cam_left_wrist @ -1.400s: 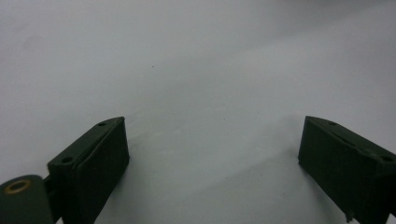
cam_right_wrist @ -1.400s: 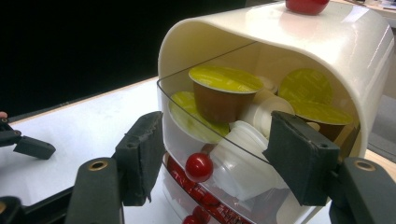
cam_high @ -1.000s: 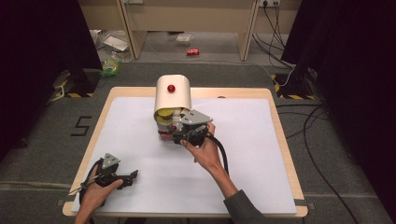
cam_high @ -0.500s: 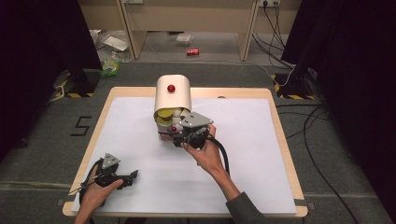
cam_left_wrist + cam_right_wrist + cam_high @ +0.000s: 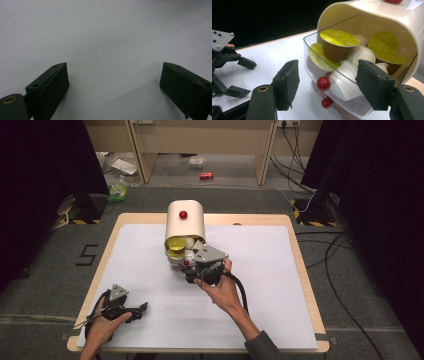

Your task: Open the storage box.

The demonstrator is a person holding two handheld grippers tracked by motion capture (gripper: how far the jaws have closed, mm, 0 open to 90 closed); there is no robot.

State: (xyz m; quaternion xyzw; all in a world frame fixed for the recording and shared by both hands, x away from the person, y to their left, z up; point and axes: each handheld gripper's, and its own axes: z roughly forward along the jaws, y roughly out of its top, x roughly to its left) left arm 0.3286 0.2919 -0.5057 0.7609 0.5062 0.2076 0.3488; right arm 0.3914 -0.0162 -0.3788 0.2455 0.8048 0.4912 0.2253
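Drawer (image 5: 342,82) of capsule holder (image 5: 185,222) stood pulled out mid-surface (image 5: 260,285), full of capsules | right tongs (image 5: 325,86) narrowly apart at its red knob (image 5: 323,83), gripping nothing | left tongs (image 5: 113,85) wide, idle | closing or unloading remained.

A single dark figure "5" (image 5: 88,254) is marked on the grey floor at the left of the high view, just beside the wooden table's left edge. The yellow foil capsule lids (image 5: 339,38) carry print too faint to read.

Drawer (image 5: 342,100) bottom cut off by frame edge; lower capsules (image 5: 347,82) hidden behind upper ones.
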